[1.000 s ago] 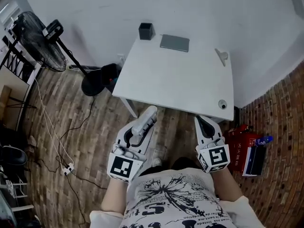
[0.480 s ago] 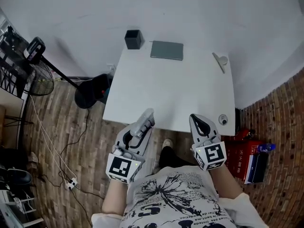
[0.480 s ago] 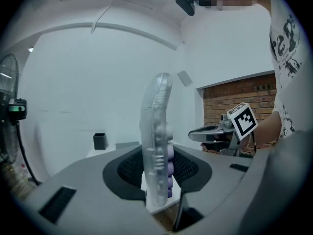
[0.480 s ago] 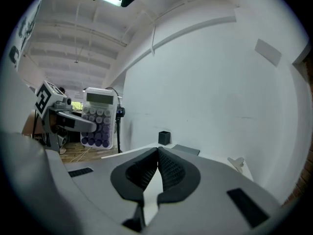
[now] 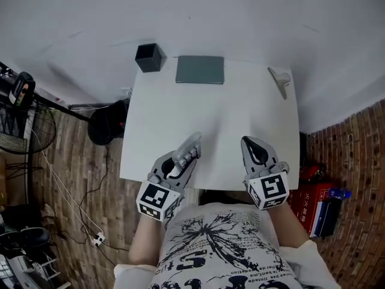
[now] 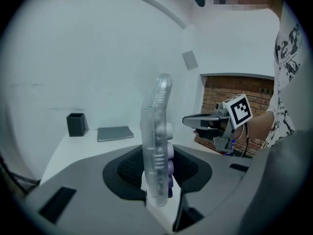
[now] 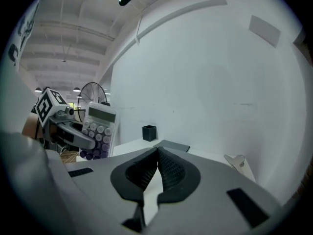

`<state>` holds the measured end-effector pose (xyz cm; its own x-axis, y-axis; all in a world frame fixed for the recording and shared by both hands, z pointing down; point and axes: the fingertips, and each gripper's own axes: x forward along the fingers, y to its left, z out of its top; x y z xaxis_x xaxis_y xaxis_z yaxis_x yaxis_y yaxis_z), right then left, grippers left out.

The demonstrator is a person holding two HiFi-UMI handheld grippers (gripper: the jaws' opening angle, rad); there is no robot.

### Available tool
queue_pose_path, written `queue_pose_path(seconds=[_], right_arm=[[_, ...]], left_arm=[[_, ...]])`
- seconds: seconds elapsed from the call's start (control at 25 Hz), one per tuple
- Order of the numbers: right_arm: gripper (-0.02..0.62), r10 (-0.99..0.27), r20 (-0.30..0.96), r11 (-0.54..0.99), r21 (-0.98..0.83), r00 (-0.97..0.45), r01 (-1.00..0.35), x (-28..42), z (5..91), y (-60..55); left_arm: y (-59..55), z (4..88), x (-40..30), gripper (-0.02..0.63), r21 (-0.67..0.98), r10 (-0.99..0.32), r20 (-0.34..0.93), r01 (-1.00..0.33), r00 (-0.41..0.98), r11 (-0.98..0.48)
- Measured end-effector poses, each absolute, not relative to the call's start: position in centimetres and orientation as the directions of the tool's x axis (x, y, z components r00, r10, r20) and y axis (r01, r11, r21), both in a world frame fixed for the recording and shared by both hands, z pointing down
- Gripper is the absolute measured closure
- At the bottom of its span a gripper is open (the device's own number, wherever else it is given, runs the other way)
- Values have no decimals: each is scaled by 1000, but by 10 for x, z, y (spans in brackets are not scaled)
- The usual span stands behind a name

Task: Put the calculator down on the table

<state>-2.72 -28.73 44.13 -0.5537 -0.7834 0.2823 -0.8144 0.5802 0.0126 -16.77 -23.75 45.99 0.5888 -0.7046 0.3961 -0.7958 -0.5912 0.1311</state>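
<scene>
A clear-cased calculator (image 5: 187, 151) with white and purple keys stands on edge between the pads of my left gripper (image 5: 182, 159), which is shut on it. In the left gripper view the calculator (image 6: 156, 141) shows edge-on and upright, over the near part of the white table (image 5: 240, 116). From the right gripper view its key face (image 7: 98, 129) is visible. My right gripper (image 5: 255, 150) hovers over the table's near right part, shut with nothing in it; its pads (image 7: 166, 168) meet.
At the table's far edge stand a black cup (image 5: 150, 57), a flat grey notebook (image 5: 200, 70) and a small white stand (image 5: 280, 77). A fan base (image 5: 107, 120) and cables lie on the wooden floor at the left, and red boxes (image 5: 313, 196) at the right.
Both grippers have moved forward from above the floor to above the table's near edge. The calculator stays gripped in the left one.
</scene>
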Motion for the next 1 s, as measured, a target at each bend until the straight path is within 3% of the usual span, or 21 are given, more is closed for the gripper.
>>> queue_pose_path(seconds=[0.28, 0.56, 1.0], right_arm=[[581, -793, 320, 534, -43, -518, -844, -3, 481, -329], [580, -786, 342, 526, -67, -515, -848, 0, 507, -353], [580, -770, 383, 534, -51, -511, -844, -5, 520, -371]], left_arm=[[-278, 524, -135, 462, 173, -557, 521, -719, 647, -674], [-304, 582, -123, 462, 246, -476, 584, -702, 658, -668], [-341, 601, -116, 456, 418, -396, 571, -669, 719, -614]])
